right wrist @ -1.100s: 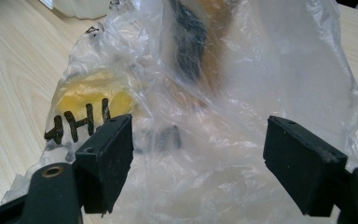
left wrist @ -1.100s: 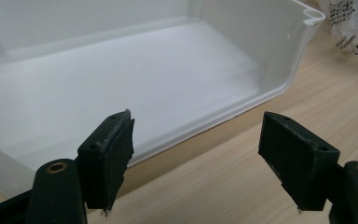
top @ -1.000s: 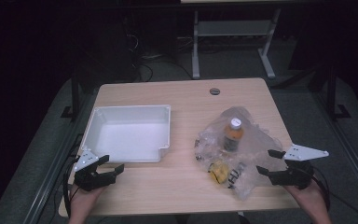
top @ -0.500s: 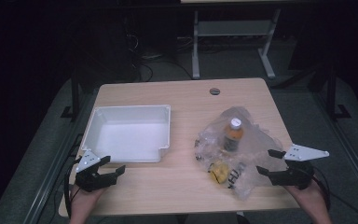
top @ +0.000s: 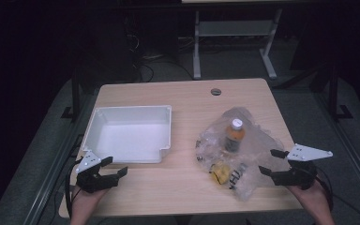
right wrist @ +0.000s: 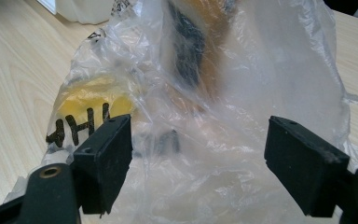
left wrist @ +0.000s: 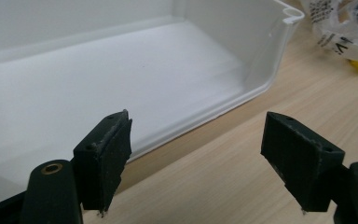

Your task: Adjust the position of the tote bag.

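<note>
Pretty dim room, light wood table (top: 183, 187) in the middle. Clear plastic bag (top: 243, 154) crumpled at about 4 o'clock from table centre, with an orange bottle (top: 234, 136) with a white cap lying inside and something yellow (top: 220, 173) tucked in at the bag's near-left end, black lettering on the plastic right over it. Right gripper (top: 274, 164) parked at 3 o'clock of the bag, just beside its edge, jaws spread wide and pointing at it, nothing pinched; same story in the right gripper view, bag (right wrist: 205, 102) bulging up between the two pads without touching either as far as can be told. White tray (top: 164, 136) sitting at 9 o'clock from centre, well apart from the bag. Left gripper (top: 115, 166) down at the tray's 7 o'clock, just off the near rim, jaws also wide apart and holding nothing; tray wall (left wrist: 242, 70) right ahead in the left gripper view.
</note>
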A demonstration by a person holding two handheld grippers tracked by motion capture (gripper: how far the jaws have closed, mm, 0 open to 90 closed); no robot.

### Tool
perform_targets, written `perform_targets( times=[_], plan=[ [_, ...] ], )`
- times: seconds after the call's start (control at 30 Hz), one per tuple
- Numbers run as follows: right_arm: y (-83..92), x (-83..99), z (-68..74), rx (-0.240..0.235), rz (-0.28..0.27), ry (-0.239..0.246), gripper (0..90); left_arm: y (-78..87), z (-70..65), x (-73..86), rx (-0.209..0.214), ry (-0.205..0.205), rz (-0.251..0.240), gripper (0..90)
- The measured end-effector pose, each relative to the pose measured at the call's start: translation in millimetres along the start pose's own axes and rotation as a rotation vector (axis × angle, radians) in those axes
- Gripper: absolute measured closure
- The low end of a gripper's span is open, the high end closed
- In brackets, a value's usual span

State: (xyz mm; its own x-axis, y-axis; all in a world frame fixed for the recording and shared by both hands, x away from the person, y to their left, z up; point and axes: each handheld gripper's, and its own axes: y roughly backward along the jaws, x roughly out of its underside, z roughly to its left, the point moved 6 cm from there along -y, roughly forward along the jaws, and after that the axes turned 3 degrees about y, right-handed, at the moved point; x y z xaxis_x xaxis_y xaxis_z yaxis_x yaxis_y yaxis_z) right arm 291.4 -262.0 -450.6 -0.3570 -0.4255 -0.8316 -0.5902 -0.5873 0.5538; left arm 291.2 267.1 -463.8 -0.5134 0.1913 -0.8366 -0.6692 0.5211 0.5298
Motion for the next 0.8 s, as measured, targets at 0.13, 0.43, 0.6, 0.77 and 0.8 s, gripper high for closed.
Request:
perform_targets(
  times=[0.13, 0.43, 0.6, 0.77, 0.8],
  plan=[
    [0.6, 0.7, 0.4, 0.005, -0.001, -0.002, 22.4, -0.5, -9.7, -7.7, 0.051, -0.029, 0.006, 23.1],
    [-0.8, -1.9, -0.4, -0.01, -0.014, -0.019, 21.8, -4.9, -33.6, -26.2, 0.178, -0.111, 0.023, 23.0],
    [1.7, -1.3, -2.6, -0.01, -0.019, -0.028, 21.8, -6.2, -40.4, -32.6, 0.225, -0.127, 0.027, 23.9],
    [2.2, -1.0, -2.9, -0.007, -0.019, -0.02, 21.9, -10.6, -46.9, -39.6, 0.263, -0.158, 0.049, 24.9],
    [2.2, -1.0, -2.9, -0.007, -0.018, -0.02, 21.9, -11.8, -47.8, -40.9, 0.267, -0.161, 0.054, 25.0]
  ],
)
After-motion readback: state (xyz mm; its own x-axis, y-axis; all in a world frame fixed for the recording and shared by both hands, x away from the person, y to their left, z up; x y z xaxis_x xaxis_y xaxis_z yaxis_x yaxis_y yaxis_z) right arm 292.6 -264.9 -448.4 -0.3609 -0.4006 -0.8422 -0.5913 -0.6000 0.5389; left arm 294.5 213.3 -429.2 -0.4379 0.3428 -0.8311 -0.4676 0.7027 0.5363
